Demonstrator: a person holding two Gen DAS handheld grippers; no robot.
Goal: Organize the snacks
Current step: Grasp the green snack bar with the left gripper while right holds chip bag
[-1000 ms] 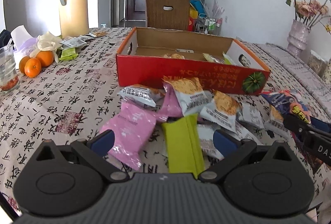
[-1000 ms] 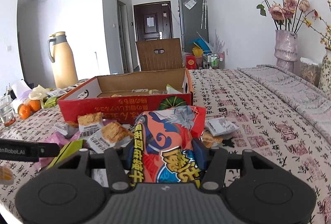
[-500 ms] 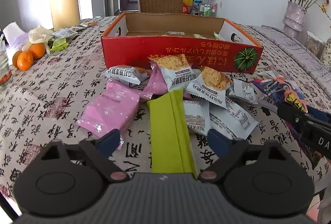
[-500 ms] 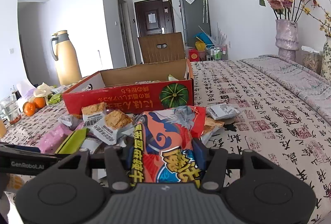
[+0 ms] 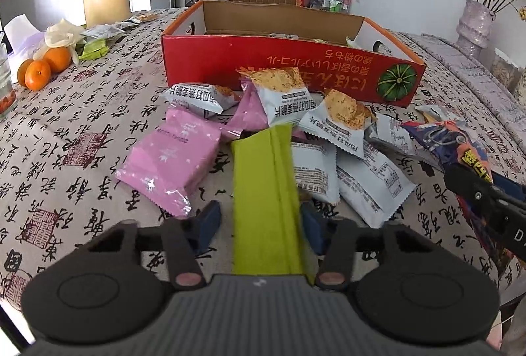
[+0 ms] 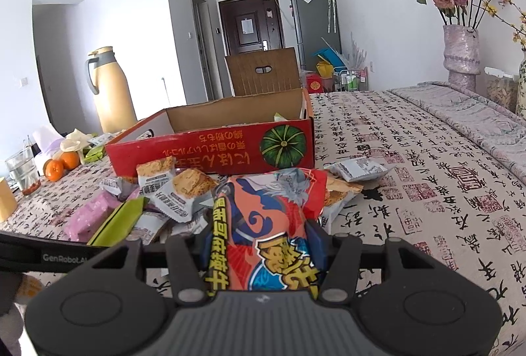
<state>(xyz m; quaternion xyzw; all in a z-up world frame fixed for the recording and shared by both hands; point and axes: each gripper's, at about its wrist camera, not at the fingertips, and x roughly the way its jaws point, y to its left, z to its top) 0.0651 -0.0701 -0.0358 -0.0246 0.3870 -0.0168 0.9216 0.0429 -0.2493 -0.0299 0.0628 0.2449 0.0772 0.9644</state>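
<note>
While the right gripper [image 6: 259, 252] stays clamped on the red bag [image 6: 268, 224], the left gripper [image 5: 261, 224], wide open a second ago, is closing around the green packet [image 5: 266, 191] on the table [image 5: 82, 132], so lifting can follow.

At the bottom centre of the frame, the right claw [image 6: 259, 246] is closed on an orange and blue snack bag [image 6: 266, 224], with the pads pressing both its sides. Behind it, in the middle of the frame, stands a red cardboard box [image 6: 210, 149], open on top. In front of the box lie small grey snack packets [image 6: 184, 188], a pink packet [image 6: 90, 218] and a green packet [image 6: 121, 219]. The table [image 6: 427, 175] has a cloth with black characters. At the lower left, a black bar of the left claw [image 6: 49, 252] enters the frame.
</note>
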